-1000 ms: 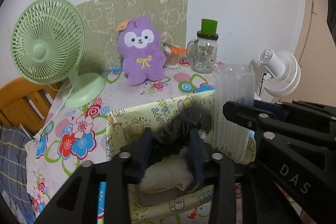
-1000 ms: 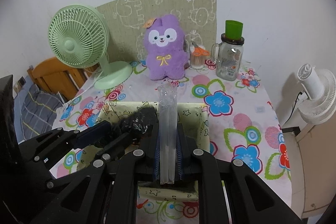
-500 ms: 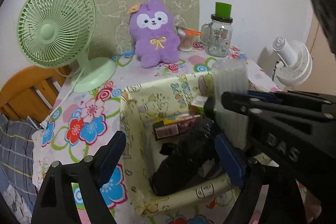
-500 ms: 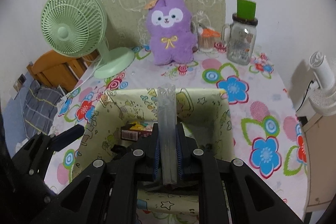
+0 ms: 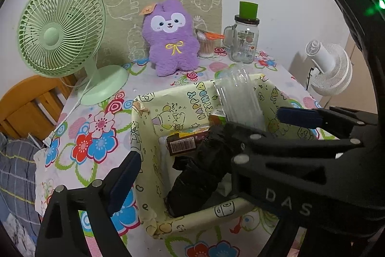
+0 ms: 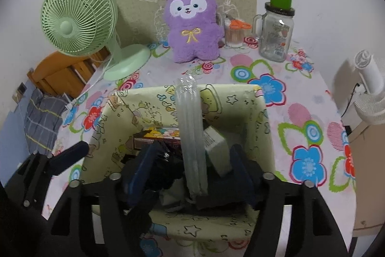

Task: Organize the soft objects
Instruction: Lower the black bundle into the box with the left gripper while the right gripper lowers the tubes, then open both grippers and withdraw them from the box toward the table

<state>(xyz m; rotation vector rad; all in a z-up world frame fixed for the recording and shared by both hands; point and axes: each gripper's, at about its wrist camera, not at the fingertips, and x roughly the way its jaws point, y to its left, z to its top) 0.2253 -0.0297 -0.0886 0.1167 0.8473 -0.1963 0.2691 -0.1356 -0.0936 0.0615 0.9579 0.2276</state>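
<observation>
Lower centre of frame, yellow box (image 6: pixel 262 136): air-cushion strip (image 6: pixel 192 136) released as right gripper (image 6: pixel 192 175) jaws just parted; left gripper (image 5: pixel 187 168) likewise spread, black bundle (image 5: pixel 199 172) deposited; both items stowed

light: soft, even indoor light is filling both views | shadows: the white fan (image 6: pixel 369 88) is casting a shadow on the wall | glare: a green lamp (image 5: pixel 381 3) is glowing | distortion: fisheye is bending edges, corners are going black | focus: near tongs are blurring slightly
</observation>
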